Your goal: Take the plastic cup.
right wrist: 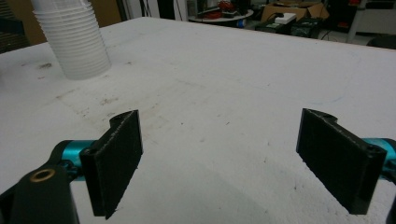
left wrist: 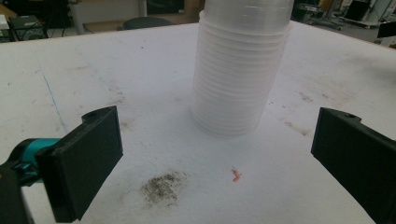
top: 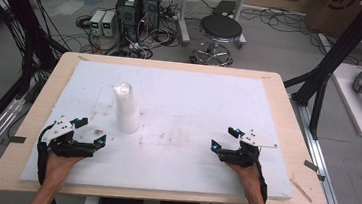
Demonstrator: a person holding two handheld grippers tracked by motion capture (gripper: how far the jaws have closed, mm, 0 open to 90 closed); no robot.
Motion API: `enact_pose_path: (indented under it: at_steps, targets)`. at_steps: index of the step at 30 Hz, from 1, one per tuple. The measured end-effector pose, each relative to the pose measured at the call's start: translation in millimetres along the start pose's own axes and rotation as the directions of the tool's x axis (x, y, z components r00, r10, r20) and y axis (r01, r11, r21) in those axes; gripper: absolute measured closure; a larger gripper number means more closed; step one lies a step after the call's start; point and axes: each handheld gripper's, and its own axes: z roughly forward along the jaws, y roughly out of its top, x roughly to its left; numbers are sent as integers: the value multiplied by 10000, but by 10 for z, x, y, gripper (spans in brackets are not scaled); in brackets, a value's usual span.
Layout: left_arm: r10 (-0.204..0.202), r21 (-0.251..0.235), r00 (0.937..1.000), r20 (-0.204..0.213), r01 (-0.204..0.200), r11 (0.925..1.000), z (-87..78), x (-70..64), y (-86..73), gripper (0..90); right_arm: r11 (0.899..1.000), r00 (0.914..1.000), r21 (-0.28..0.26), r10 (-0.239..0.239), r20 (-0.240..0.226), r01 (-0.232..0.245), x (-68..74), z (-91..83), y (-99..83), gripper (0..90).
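On the white foam board (top: 193, 108) covering your table, a stack of clear plastic cups (top: 126, 108) stands mouth-down left of centre, nested one over another, with nothing visible inside. Your left gripper (top: 92, 130) sits just beside the stack on its near side, jaws spread wide and touching nothing, the cups straight ahead in its own view. Your right gripper (top: 224, 138) rests well apart to the right, jaws equally wide and empty.
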Motion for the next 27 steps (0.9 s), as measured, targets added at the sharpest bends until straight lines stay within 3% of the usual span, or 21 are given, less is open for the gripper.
enact_pose_path:
  at_steps: [11,13,18,27]
  targets:
    - [-63,-179,10000,16,64,9998,-45,18,64,20,9998,9998,-33,-194,23,194,12,4,0,144]
    - [95,-526,9999,62,-92,9986,-101,13,178,19,9999,9999,59,-139,-12,139,11,6,2,144]
    - [204,-589,9996,190,-192,9981,-156,29,357,20,9999,10000,88,-51,-38,52,1,11,4,144]
    - [774,-713,9947,681,-725,9948,-217,36,899,20,9999,10000,129,-25,-74,26,-7,18,6,145]
